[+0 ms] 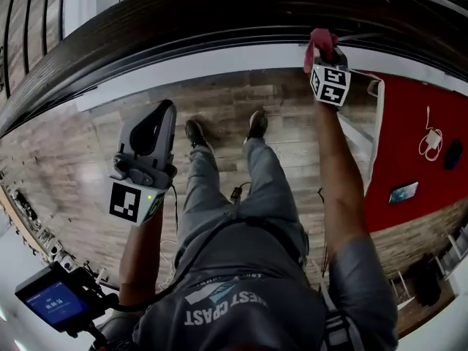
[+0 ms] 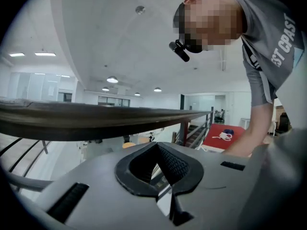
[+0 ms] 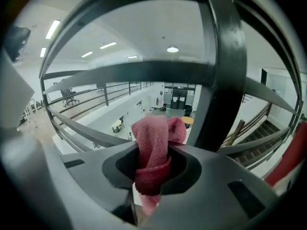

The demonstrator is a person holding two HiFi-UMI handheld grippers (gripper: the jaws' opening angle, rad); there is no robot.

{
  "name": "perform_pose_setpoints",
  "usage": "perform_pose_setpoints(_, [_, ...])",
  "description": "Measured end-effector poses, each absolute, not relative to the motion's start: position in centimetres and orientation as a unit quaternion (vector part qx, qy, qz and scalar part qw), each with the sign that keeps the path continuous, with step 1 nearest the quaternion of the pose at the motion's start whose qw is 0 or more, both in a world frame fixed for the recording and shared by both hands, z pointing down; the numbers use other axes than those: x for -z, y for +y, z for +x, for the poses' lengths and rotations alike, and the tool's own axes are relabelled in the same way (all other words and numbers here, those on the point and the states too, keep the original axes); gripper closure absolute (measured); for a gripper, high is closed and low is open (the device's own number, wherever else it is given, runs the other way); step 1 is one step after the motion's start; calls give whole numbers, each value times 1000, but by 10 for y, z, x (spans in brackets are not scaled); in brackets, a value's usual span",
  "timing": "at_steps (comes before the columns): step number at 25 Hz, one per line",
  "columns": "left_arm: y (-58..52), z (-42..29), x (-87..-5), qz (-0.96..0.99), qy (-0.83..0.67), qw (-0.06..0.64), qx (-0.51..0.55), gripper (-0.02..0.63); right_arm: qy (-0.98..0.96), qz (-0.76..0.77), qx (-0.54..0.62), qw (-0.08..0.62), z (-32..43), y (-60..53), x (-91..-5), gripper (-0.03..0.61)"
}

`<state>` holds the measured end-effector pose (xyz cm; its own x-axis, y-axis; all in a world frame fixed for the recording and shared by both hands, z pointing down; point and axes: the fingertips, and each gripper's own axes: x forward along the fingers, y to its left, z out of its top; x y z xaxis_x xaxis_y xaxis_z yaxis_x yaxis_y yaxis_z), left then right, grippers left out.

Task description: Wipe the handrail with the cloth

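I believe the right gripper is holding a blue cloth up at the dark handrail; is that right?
Not quite: the cloth is pink, not blue. The right gripper view shows it pinched in the right gripper, up at the dark handrail.

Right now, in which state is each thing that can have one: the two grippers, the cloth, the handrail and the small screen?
left gripper: shut, empty, held away from the handrail.
right gripper: shut on the cloth, raised to the handrail.
cloth: red, bunched between the right gripper's jaws, folds sticking out.
handrail: dark; the cloth is at it, but contact cannot be told.
small screen: lit, blue.
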<state>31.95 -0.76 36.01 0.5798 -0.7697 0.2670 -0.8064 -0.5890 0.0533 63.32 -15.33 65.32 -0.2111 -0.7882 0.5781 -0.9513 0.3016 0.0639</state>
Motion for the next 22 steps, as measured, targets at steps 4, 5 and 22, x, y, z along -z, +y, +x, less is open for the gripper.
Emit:
perform_pose_setpoints(4, [-2,277,-379,879,-454,87,-114,607,-730,596,-181,281,636,-193,-702,500])
perform_pose_setpoints(5, [-1,265,-383,877,-458,86,-118,607,-722,608,-188,271,628,-198,-706,500])
perform_pose_setpoints(22, [-5,143,-414,876,-457,102,-117,608,-739,602,-190,237,471,-185,-709,500])
